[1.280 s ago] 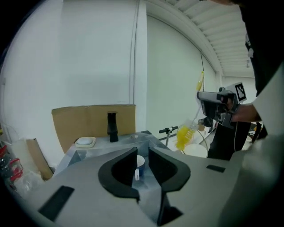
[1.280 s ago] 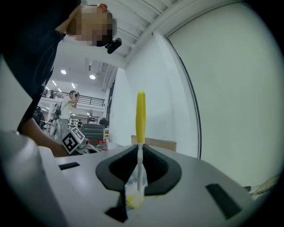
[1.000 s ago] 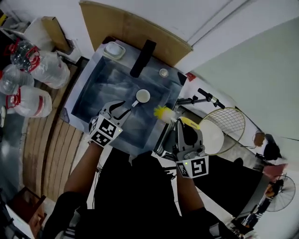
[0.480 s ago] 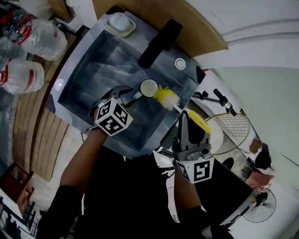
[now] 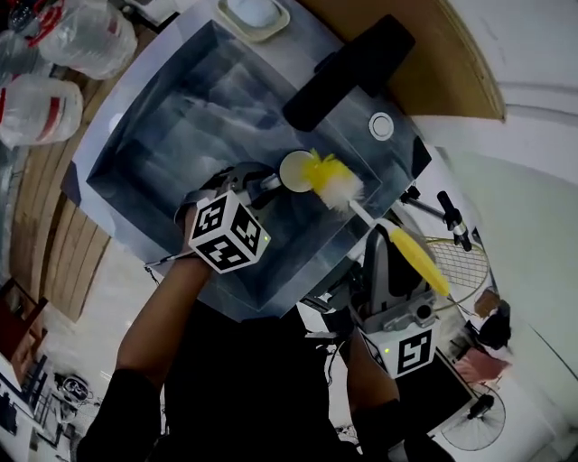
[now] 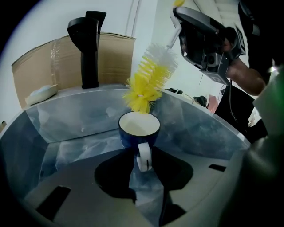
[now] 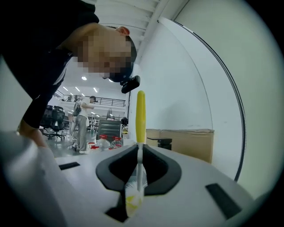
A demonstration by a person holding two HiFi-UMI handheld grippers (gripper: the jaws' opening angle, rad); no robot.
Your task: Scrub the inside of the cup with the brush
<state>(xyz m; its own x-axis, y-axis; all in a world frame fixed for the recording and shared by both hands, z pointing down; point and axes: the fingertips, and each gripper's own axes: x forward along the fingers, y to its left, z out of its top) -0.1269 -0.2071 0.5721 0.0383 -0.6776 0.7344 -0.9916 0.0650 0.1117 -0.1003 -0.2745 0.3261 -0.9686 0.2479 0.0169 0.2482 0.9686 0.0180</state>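
Observation:
A blue cup (image 6: 139,129) with a white inside stands upright in the steel sink (image 6: 66,119). My left gripper (image 6: 143,162) is shut on its white handle (image 6: 143,156); its jaws have just been closing with the handle between them. From above, the cup (image 5: 294,168) shows just past the left gripper (image 5: 259,186). My right gripper (image 7: 140,153) is shut on the thin stem of the brush (image 7: 140,117). The yellow and white bristles (image 6: 148,82) hang at the cup's far rim, not inside. The right gripper (image 5: 379,236) is at the sink's right edge.
A black faucet (image 5: 348,68) rises at the sink's (image 5: 144,135) back edge, with a white soap dish (image 5: 253,13) to its left and a round fitting (image 5: 381,124) to its right. Water bottles (image 5: 54,36) lie at the left. A racket (image 5: 459,257) lies at the right.
The left gripper has sunk into the sink with the cup. The right gripper has brought the brush left, from beside the sink's edge to the cup's rim.

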